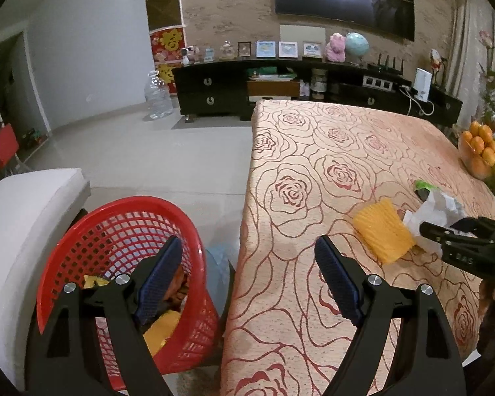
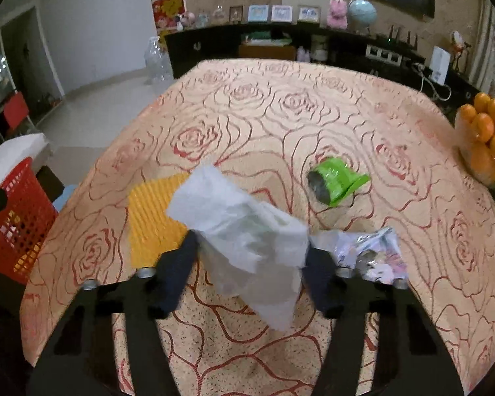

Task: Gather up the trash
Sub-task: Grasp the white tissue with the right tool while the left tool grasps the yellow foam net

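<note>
My right gripper [image 2: 249, 257] has its fingers closed against a crumpled white tissue [image 2: 244, 237] and holds it above the rose-patterned table [image 2: 264, 112]. The same tissue [image 1: 435, 213] and right gripper [image 1: 445, 231] show at the right of the left wrist view. A yellow ribbed wrapper [image 2: 151, 217] lies on the table to the left, a green wrapper [image 2: 336, 180] further back, and a shiny printed wrapper [image 2: 373, 254] to the right. My left gripper [image 1: 247, 264] is open and empty, over the gap between the table edge and a red mesh basket [image 1: 122, 231] that holds yellow and orange trash.
A bowl of oranges [image 2: 488, 135] stands at the table's right edge. A white cushioned seat [image 1: 23, 217] is beside the basket. A dark TV cabinet [image 1: 280, 82] and a clear water jug [image 1: 157, 94] stand at the far wall.
</note>
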Demonstrator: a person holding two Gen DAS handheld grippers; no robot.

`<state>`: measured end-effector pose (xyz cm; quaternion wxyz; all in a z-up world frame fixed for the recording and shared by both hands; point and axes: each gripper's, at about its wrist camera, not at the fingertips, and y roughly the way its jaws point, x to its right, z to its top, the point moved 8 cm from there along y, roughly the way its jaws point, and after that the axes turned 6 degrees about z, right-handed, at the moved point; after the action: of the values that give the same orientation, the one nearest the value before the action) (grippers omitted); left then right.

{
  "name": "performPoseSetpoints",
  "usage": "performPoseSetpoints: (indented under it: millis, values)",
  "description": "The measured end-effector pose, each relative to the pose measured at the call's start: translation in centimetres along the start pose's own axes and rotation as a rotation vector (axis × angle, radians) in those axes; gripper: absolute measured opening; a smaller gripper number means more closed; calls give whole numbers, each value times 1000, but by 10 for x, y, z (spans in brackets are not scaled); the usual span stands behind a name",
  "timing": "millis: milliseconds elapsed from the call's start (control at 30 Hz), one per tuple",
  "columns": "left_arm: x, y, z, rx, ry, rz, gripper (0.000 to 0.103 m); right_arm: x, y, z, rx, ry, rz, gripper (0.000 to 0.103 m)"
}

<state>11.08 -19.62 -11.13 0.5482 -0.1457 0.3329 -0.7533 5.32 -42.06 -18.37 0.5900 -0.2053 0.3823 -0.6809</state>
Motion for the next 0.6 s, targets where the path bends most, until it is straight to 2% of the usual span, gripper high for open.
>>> performPoseSetpoints:
  millis: [133, 367, 600]
  values:
    - [9, 0, 0, 4, 16, -8, 80, -5, -4, 0, 3, -3, 31, 26]
    - [27, 4, -1, 0, 48, -25, 79, -13, -32, 8, 53, 9, 68, 20]
    - [52, 18, 0, -46, 19, -116, 80, -4, -57, 14, 85, 55, 80, 20]
